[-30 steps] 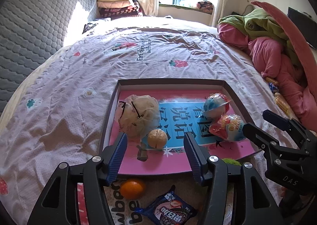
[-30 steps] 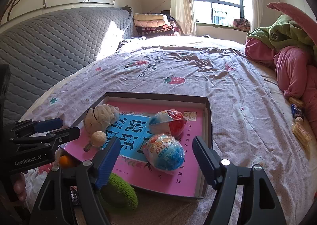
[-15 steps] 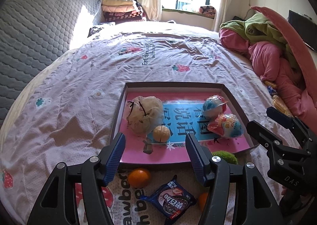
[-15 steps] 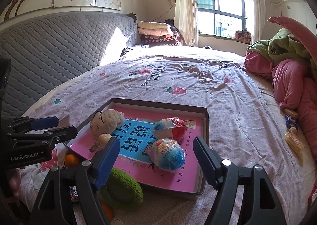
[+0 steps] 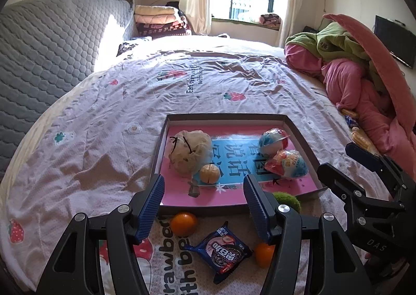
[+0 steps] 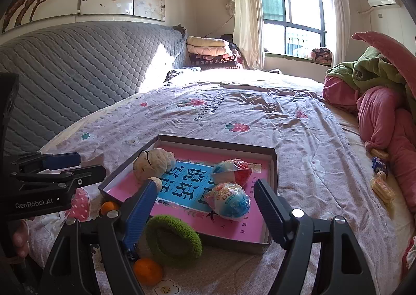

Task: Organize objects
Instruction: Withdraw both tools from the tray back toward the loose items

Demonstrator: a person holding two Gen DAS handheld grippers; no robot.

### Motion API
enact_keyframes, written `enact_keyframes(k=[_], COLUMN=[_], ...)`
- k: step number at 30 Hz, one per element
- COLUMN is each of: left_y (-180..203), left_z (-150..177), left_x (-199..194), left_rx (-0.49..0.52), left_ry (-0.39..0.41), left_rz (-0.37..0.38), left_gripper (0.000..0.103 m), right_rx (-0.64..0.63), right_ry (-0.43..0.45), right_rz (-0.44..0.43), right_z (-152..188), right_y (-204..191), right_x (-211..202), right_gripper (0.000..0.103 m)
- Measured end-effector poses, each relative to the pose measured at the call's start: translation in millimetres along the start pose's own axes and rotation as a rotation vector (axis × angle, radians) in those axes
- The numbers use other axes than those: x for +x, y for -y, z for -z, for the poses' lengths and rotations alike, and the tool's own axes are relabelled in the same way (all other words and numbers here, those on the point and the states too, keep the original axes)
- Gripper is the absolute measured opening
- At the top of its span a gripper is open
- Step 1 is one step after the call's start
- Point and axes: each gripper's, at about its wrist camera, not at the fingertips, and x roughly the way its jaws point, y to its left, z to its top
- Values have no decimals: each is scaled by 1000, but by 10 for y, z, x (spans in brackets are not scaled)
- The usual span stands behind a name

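Where a shallow box tray with a pink and blue printed floor sits on the bed, near the bed's near edge, holds four things: a cream mesh pouf at the tray's left side, a small peeled citrus touching it toward the near rim, and two foil-wrapped toy eggs side by side at the right; lying outside the tray, on the quilt along its near rim: a whole orange by the near left corner, a blue cookie packet nearer the bed edge, a second orange just right of the packet, and a fuzzy green ring against the near right corner; hovering over these loose pieces, the left gripper, fingers spread apart and gripping nothing; likewise the right gripper, fingers wide apart and empty, framing the nearer egg and the green ring; farther off, a grey quilted headboard along the bed's left edge, and a heap of pink and green bedding at the far right.
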Motion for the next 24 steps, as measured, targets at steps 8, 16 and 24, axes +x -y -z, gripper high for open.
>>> enact_keyframes(k=[8, 16, 24], left_y=[-24, -51, -132], left_z=[11, 71, 140], left_x=[-98, -182, -311], left_rx=[-8, -14, -30], left_ry=[11, 17, 25], left_rz=[3, 8, 13], left_gripper=[65, 66, 70], right_rx=[4, 9, 7], right_ry=[34, 52, 53], right_rz=[11, 30, 29], right_z=[-18, 7, 63], right_y=[-18, -31, -124], right_x=[-149, -313, -410], right_gripper=[77, 79, 80])
